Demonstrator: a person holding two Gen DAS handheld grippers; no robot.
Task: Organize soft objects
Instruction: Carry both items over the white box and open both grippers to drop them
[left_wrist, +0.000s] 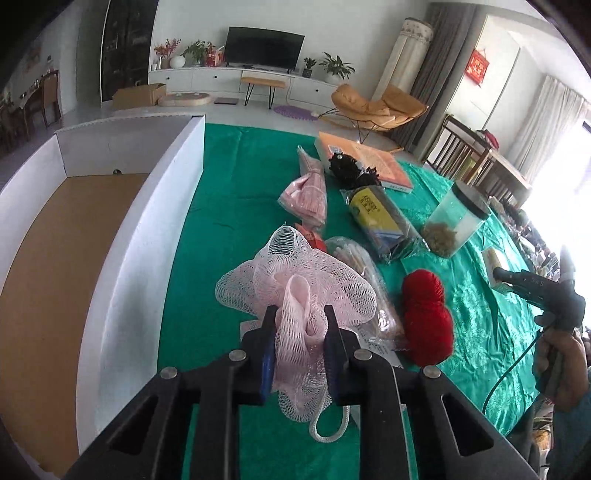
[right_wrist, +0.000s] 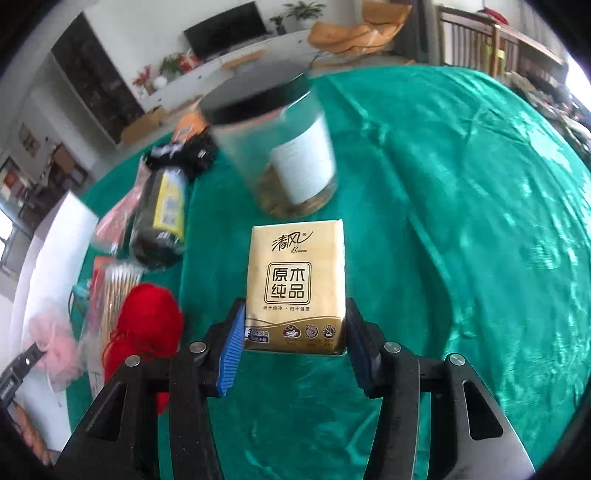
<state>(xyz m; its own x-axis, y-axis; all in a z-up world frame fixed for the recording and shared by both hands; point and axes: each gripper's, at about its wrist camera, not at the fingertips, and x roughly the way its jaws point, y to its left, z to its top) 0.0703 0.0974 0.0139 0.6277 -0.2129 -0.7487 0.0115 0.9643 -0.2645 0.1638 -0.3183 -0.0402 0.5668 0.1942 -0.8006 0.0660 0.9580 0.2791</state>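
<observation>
My left gripper (left_wrist: 301, 314) is shut on a pink mesh bath sponge (left_wrist: 295, 280) and holds it above the green cloth, just right of the white box (left_wrist: 147, 236). The sponge also shows at the left in the right wrist view (right_wrist: 55, 343). My right gripper (right_wrist: 295, 314) has its pads against both sides of a gold tissue pack (right_wrist: 297, 284) lying on the cloth. In the left wrist view the right gripper (left_wrist: 517, 278) is at the far right over the tissue pack (left_wrist: 493, 260). A red yarn ball (left_wrist: 428, 317) lies between them and also shows in the right wrist view (right_wrist: 147, 325).
On the green cloth (left_wrist: 240, 184) lie a pink bagged item (left_wrist: 306, 195), a yellow-and-black packet (left_wrist: 380, 221), a black frilly item (left_wrist: 351, 168), an orange book (left_wrist: 369, 158), a bag of cotton swabs (left_wrist: 354, 254) and a clear jar (left_wrist: 458, 218) with a black lid (right_wrist: 258, 99).
</observation>
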